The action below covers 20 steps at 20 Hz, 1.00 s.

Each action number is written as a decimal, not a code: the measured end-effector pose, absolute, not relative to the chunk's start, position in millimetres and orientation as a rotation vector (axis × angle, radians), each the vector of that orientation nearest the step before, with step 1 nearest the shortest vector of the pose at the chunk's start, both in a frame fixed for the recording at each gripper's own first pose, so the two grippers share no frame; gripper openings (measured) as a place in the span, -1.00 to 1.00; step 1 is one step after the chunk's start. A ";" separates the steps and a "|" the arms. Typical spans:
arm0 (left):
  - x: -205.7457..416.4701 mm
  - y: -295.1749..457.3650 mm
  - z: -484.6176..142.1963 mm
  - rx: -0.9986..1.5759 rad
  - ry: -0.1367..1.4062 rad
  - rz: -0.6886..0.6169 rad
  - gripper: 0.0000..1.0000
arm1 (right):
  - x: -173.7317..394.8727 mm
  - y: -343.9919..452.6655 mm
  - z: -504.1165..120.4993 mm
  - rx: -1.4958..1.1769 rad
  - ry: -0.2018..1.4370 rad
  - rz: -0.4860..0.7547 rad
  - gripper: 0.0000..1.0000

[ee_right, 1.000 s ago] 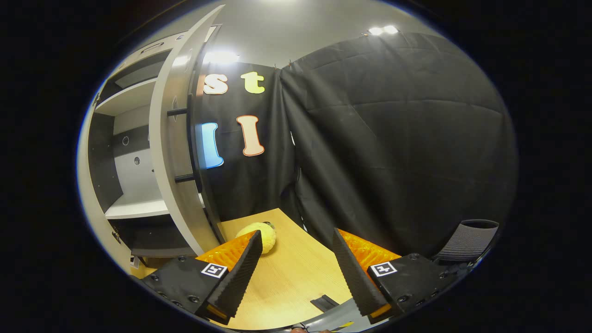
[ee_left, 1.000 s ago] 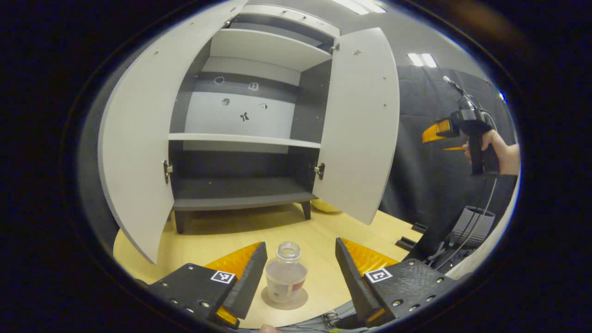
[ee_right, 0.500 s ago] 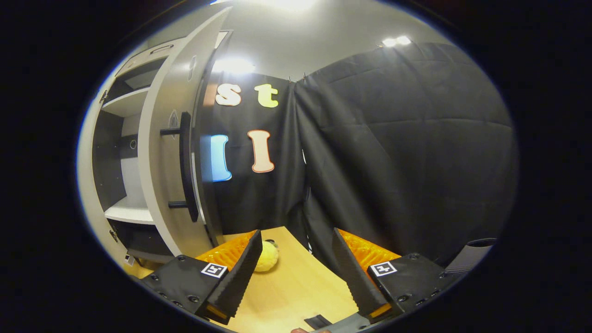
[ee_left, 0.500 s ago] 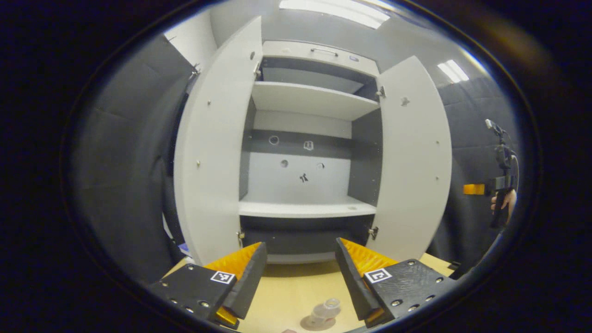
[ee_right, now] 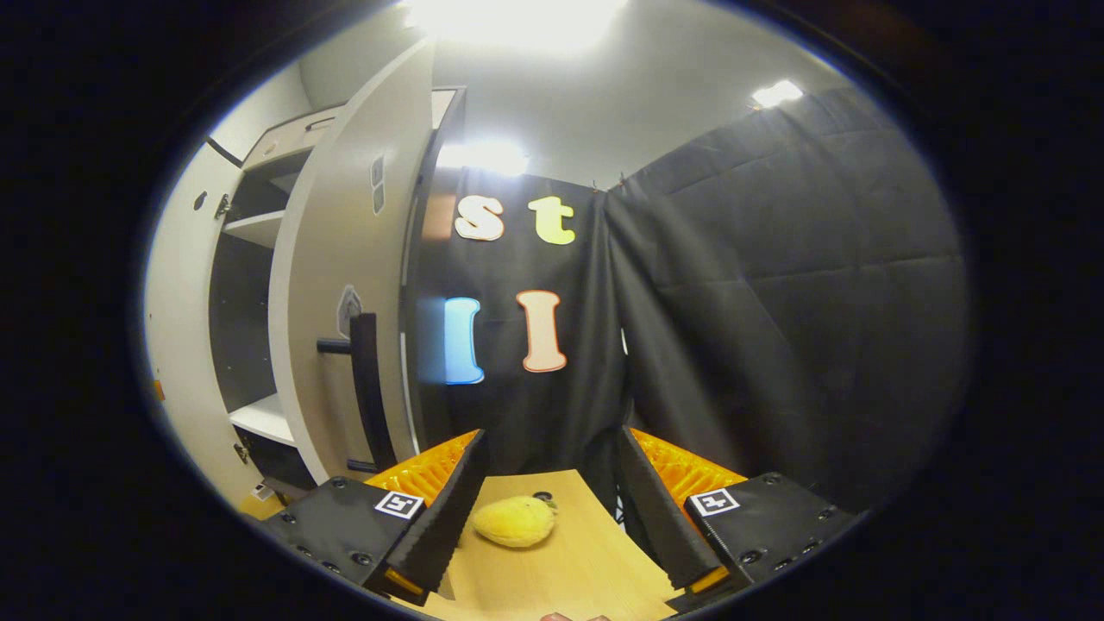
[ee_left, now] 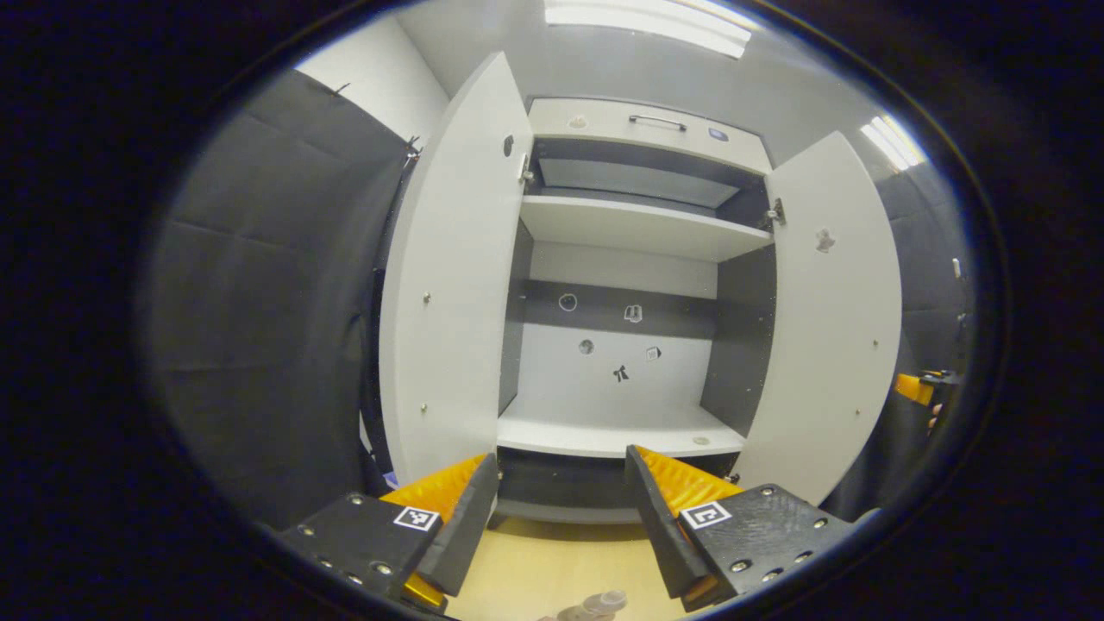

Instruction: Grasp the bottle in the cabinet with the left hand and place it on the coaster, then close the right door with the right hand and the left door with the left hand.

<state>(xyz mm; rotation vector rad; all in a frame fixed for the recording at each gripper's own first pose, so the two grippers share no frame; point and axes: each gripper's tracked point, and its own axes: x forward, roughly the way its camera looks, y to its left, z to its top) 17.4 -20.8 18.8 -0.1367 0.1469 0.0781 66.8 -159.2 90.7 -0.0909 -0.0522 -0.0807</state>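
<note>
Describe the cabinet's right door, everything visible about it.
The pale grey flat-panel right door stands wide open, hinged at the cabinet's right side by small metal hinges near top and bottom. Its inner face is plain and matte, dotted with a few small screw marks. In the right gripper view its outer face carries a black vertical bar handle on two standoffs, with small stickers above. Nothing touches it; the open right gripper sits apart from it.

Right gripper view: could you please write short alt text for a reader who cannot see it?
The open right gripper faces the grey cabinet's open right door, whose black bar handle stands just beyond the left finger. A yellow plush toy lies on the light wooden table between the two fingers, with the black cloth wall behind.
</note>
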 end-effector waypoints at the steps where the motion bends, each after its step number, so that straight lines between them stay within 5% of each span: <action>1: 18.1 -20.4 22.0 -0.156 0.153 0.085 0.71 | 70.8 -154.8 94.8 -0.084 -0.049 -0.046 0.92; 9: 5.1 10.2 42.3 -0.104 0.155 0.257 0.71 | 101.3 -124.4 111.6 -0.059 -0.038 0.171 0.92; 11: -1.5 11.1 44.7 -0.097 0.154 0.285 0.84 | 103.8 -117.8 107.9 -0.059 -0.025 0.208 0.92; 19: -21.4 -13.0 29.1 -0.083 0.191 0.315 0.84 | 103.8 -108.2 106.0 -0.061 0.002 0.247 0.92; 20: -21.6 -13.3 29.5 -0.072 0.193 0.313 0.58 | 103.6 -106.7 106.2 -0.066 0.003 0.248 0.83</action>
